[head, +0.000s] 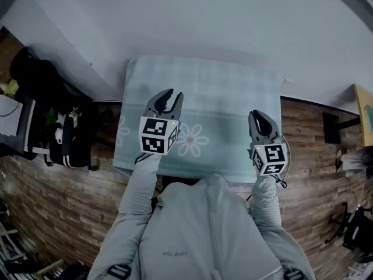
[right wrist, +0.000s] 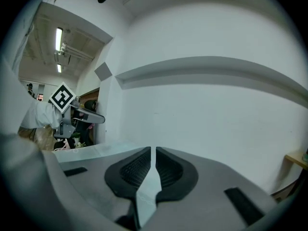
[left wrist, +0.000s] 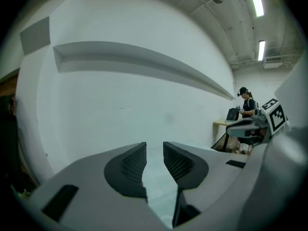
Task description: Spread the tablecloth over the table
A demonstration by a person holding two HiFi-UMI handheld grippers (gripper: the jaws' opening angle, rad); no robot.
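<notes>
A pale blue tablecloth (head: 221,92) with white flower prints lies flat over the table, its far edge against the white wall and its near edge hanging down in front of me. My left gripper (head: 169,96) hovers above the cloth's left half. Its jaws stand apart with nothing between them, and in the left gripper view (left wrist: 154,146) only cloth (left wrist: 156,179) shows through the gap. My right gripper (head: 259,118) hovers over the cloth's right edge, shut, with only a thin slit in the right gripper view (right wrist: 153,150). Neither gripper touches the cloth.
The white wall (head: 204,22) rises straight behind the table. Dark bags and shelves (head: 41,92) crowd the left side. A yellow object (head: 364,112) and a black stand (head: 331,127) sit at the right. Wood-plank floor (head: 64,197) lies around. A person (left wrist: 247,102) works at a far desk.
</notes>
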